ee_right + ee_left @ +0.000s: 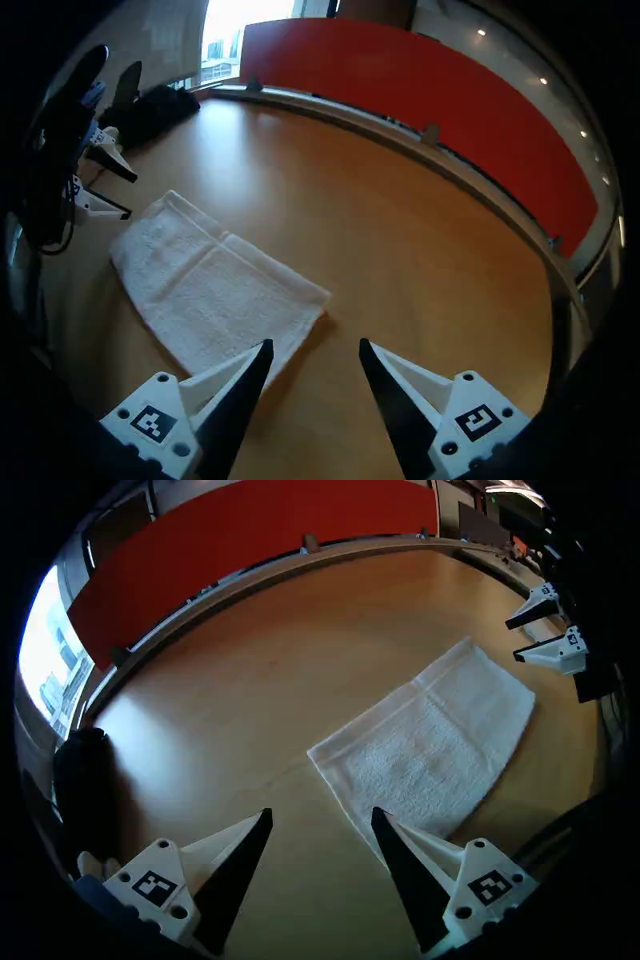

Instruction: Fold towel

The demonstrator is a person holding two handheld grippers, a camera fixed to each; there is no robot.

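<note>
A white towel lies folded flat on the wooden table. In the left gripper view my left gripper is open just above the table, its right finger over the towel's near edge. My right gripper shows at the far right of that view, open beyond the towel's far end. In the right gripper view the towel lies left of centre, and my right gripper is open with its left finger over the towel's near corner. My left gripper is seen open at the far left.
A red partition runs along the table's far edge behind a raised rail. A dark bag sits at the table's far corner by a bright window. Bare wood spreads out beside the towel.
</note>
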